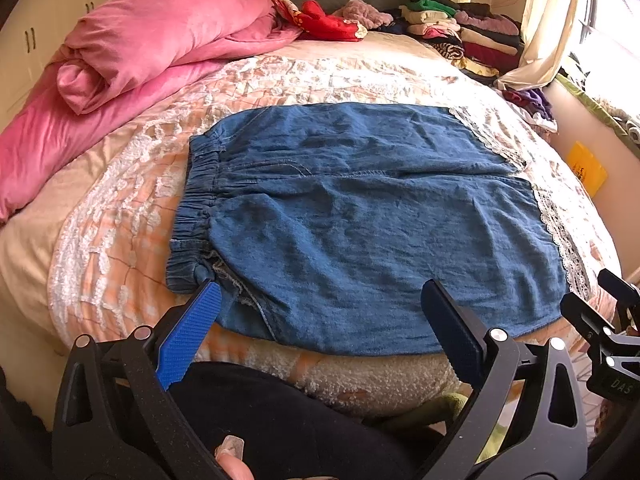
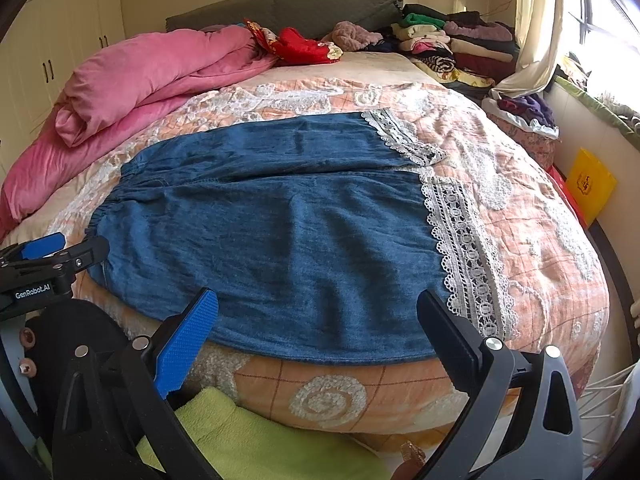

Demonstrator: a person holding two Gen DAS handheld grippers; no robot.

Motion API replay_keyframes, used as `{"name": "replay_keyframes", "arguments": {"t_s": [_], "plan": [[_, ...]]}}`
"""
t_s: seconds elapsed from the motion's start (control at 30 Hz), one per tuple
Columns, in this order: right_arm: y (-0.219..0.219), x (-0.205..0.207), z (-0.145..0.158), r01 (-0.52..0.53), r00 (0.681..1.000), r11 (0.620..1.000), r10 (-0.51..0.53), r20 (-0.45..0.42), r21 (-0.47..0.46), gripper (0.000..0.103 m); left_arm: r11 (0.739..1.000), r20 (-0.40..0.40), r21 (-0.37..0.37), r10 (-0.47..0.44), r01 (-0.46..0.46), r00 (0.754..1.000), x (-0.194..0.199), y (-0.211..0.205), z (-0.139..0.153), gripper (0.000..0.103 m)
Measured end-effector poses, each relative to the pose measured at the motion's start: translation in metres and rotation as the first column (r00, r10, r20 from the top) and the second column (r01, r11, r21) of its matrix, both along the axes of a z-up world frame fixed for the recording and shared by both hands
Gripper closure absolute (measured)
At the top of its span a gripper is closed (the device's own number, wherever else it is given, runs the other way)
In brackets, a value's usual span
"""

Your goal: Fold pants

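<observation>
The denim pants lie spread flat on the bed, on its peach quilt with white lace patterning. They are laid crosswise: the gathered elastic waistband points toward the pink duvet, and the lace-trimmed leg hems point toward the window side. Both legs lie side by side, the nearer one reaching the bed's front edge, with no fold visible yet.

The left hand-held gripper hovers just in front of the pants at the waistband corner, its jaws wide apart and holding nothing; its blue ribbed pad sits right by the corner of the waistband, though whether it touches the cloth cannot be told. The right hand-held gripper is likewise spread apart and empty, poised over the near edge of the pants toward the lace hem.

By my judgement this is the opening of the first fold: the garment looks smoothed out, and both tools are lined up along its near long edge. The next move would call for each one to close on that edge, one near the waistband and one near the hem, then lift together and carry the near leg over onto the far leg, keeping the cloth taut so the seams line up.
</observation>
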State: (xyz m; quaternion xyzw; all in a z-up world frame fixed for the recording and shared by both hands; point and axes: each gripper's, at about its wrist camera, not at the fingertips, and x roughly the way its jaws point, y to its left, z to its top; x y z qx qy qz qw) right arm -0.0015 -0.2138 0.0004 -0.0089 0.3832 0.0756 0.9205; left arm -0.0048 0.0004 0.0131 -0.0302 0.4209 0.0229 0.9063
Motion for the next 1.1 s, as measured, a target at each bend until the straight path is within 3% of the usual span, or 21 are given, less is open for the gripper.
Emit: {"name": "replay_keyframes", "arguments": {"t_s": [0.6,1.1], "plan": [[0.004,0.007,0.009,-0.018,1.000,1.000,0.018,0.020,-0.002,0.004,1.000,0.009,-0.006,0.024,-0.024,1.000,0.007,0.011,0.005,0.009],[0.026,0.042,0.022,-0.088,0.996,0.996,0.088,0.025,0.001,0.004,0.998,0.008,-0.020,0.054,-0.054,0.999,0.029,0.036,0.009,0.009]]}}
